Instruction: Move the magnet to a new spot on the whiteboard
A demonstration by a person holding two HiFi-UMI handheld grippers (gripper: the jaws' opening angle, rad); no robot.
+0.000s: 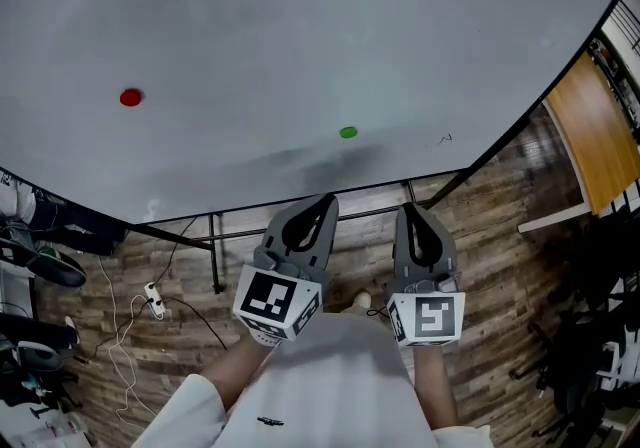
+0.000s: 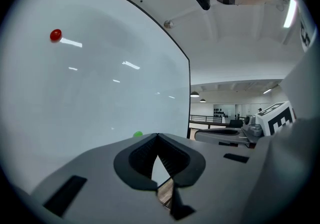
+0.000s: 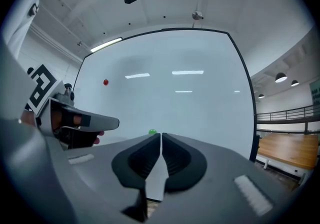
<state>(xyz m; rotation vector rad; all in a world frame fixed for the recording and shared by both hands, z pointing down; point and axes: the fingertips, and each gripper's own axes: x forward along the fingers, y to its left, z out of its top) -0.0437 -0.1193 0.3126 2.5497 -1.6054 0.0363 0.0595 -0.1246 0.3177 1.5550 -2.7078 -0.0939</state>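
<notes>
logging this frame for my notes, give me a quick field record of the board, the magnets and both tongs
whiteboard: large, upright, mostly bare
red magnet: on the board, left side
green magnet: on the board near its bottom edge, the nearer one to both tongs
left tongs: shut, empty, short of the board
right tongs: shut, empty, short of the board
task state: no magnet gripped yet

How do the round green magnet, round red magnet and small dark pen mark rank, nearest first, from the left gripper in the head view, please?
1. Green magnet, just above left gripper.
2. Pen mark, to the right.
3. Red magnet, far left.
</notes>
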